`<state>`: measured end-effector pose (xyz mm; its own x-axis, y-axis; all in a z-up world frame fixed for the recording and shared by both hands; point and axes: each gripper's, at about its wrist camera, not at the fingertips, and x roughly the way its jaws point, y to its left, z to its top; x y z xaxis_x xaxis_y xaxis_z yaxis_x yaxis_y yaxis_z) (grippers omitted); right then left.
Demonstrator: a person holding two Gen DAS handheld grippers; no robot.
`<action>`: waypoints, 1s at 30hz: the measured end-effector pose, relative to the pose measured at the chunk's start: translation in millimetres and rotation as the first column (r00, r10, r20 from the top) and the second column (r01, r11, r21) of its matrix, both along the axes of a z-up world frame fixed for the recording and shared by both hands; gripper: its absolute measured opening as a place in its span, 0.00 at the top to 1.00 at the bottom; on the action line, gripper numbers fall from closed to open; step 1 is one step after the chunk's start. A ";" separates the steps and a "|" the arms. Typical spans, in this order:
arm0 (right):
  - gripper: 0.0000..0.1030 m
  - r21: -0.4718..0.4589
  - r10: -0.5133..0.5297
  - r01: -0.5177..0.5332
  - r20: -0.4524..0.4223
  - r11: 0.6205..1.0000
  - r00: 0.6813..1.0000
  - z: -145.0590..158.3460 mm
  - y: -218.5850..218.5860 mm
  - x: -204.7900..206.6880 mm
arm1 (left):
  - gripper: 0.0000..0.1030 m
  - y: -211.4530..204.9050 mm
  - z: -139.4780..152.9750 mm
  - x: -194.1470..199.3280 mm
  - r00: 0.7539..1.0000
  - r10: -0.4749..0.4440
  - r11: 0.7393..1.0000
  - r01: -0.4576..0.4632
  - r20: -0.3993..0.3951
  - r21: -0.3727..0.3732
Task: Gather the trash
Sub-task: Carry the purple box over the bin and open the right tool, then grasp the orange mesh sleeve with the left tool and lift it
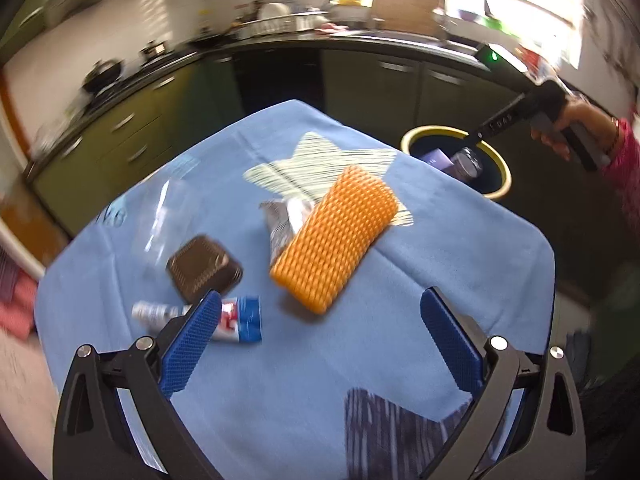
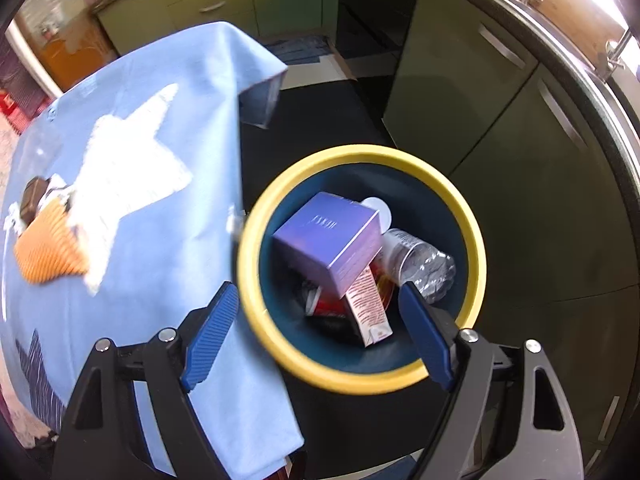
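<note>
right gripper (image 2: 320, 312) wide, empty over bin (image 2: 256, 280) – drop position; left gripper (image 1: 320, 320) wide, foam sleeve (image 1: 334, 240) at 12 – lined up next.

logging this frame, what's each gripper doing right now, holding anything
left gripper: open, empty, over the table.
right gripper: open, empty, above the bin.

Right gripper (image 2: 316, 306) hangs over the yellow-rimmed bin (image 2: 256, 312), jaws wide with nothing between them. Bin holds a purple box (image 2: 328, 236) on top, a crushed clear bottle (image 2: 420, 260) beside it, and a pink-and-white carton (image 2: 368, 308) under the box (red wrapper below, blurred). On the blue cloth (image 2: 160, 272) to the left, an orange foam net (image 2: 44, 248) lies well apart from the bin.
</note>
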<state>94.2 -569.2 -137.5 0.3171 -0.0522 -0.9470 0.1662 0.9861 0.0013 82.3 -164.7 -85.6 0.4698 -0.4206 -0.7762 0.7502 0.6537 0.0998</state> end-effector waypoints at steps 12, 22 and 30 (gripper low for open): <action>0.24 0.000 0.034 -0.034 0.010 0.999 0.999 6.9 24.2 -14.1 | 0.05 -80.3 -32.0 54.2 0.933 -0.341 0.929 0.354 -0.117 0.112; 0.24 0.024 0.046 -0.046 0.003 0.999 0.999 -1.6 18.6 -12.9 | 0.11 -96.2 -47.8 68.4 0.915 -0.361 0.912 0.387 -0.179 0.134; 0.24 0.027 0.056 -0.056 0.004 0.998 0.998 -2.1 20.5 -12.7 | 0.26 -99.0 -54.8 43.5 0.892 -0.404 0.885 0.437 -0.203 0.157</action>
